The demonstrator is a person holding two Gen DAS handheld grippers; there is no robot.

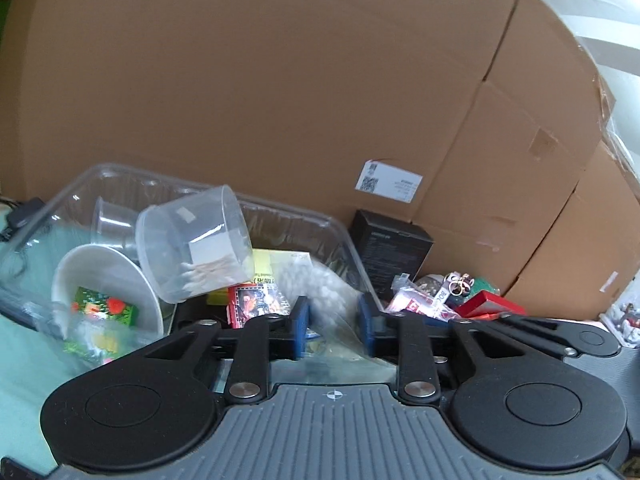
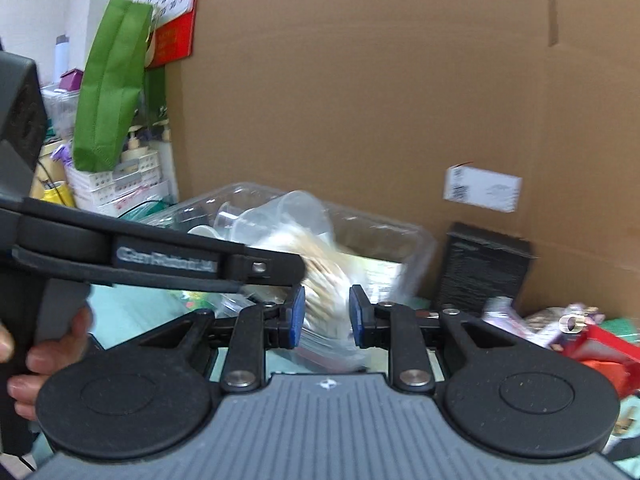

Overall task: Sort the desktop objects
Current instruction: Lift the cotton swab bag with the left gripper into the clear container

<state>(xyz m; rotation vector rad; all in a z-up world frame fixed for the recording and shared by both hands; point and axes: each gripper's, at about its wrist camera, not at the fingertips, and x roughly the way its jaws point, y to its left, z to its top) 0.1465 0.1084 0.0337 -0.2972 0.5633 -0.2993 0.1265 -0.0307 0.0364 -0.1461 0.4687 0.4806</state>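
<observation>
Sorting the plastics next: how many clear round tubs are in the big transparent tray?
2 visible: a large tilted tub holding cotton swabs, leaning on the white bowl, and a smaller cup behind it near the tray back wall. More may be hidden underneath.

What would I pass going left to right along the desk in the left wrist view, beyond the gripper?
White bowl → tipped clear tub of cotton swabs → yellow booklet → black box → red box. The first three lie in the clear plastic tray; the two boxes sit outside it, against the cardboard box.
</observation>
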